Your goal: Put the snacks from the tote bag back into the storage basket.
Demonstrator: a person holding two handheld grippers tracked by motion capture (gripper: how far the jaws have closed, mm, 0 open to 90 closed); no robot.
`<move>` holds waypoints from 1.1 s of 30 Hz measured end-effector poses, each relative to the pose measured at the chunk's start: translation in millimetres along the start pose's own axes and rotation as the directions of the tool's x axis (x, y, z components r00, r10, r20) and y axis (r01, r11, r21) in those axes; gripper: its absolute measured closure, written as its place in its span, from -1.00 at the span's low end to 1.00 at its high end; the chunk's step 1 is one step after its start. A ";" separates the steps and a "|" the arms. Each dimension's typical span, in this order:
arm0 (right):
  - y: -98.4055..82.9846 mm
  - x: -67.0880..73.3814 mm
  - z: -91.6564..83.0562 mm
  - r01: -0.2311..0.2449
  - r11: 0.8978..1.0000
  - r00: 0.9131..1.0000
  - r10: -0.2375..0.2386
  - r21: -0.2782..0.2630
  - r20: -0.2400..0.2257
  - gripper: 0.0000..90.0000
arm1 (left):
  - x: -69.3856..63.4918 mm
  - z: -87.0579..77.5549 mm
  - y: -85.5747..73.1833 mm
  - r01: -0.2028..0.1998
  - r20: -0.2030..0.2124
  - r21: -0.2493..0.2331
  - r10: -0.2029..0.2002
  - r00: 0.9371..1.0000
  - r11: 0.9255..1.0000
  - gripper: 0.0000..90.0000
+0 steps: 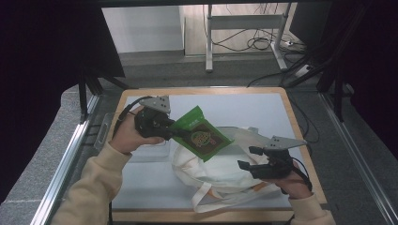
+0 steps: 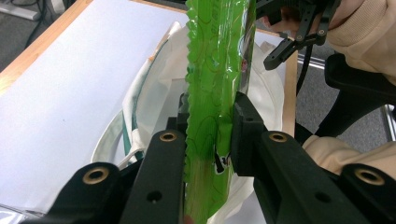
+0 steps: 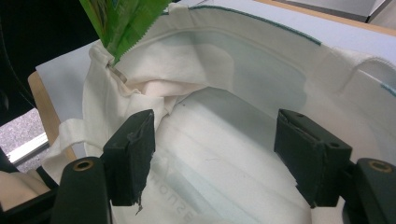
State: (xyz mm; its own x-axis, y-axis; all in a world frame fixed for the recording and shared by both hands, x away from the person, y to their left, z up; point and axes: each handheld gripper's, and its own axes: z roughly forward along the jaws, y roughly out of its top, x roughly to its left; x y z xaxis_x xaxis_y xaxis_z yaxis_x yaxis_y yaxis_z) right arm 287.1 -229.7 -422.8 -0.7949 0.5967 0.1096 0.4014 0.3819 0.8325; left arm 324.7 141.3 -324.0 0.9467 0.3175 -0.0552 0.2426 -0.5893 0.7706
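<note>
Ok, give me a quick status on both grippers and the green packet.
Left hand-held gripper shut on green snack packet, held over white tote bag. Right hand-held gripper open at the bag's mouth, gripping nothing. Nothing blocking the opening.

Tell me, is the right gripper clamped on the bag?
No, the right gripper has its jaws spread wide, with the white bag lying beyond them and nothing pinched between the pads.

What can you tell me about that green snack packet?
The green packet is a flat, shiny plastic pouch with zigzag sealed edges and a brown and orange picture on its front. The left tool pinches one end of it, and it is held up tilted above the white cloth bag, close to the bag's open mouth. Whether it touches the bag is unclear.
</note>
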 end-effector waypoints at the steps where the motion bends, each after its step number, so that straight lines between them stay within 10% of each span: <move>1: 0.0 0.1 0.2 0.000 1.000 1.000 0.000 0.002 -0.001 -0.33 | -0.1 -1.2 0.1 -0.001 -0.002 0.002 0.001 1.000 1.000 0.72; 33: -1.0 -0.3 1.9 0.028 0.999 0.999 -0.029 0.041 0.019 -0.32 | 19.3 -35.7 8.5 0.035 -0.045 -0.039 -0.036 0.998 0.999 0.73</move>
State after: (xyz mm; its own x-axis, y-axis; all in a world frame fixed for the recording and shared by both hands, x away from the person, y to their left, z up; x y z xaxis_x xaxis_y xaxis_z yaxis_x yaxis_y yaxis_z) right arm 287.8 -228.9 -424.7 -0.7976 0.5985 0.0751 0.3971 0.4272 0.8123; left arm 337.5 168.9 -295.9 0.9267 0.3719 -0.0546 0.2668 -0.5484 0.7925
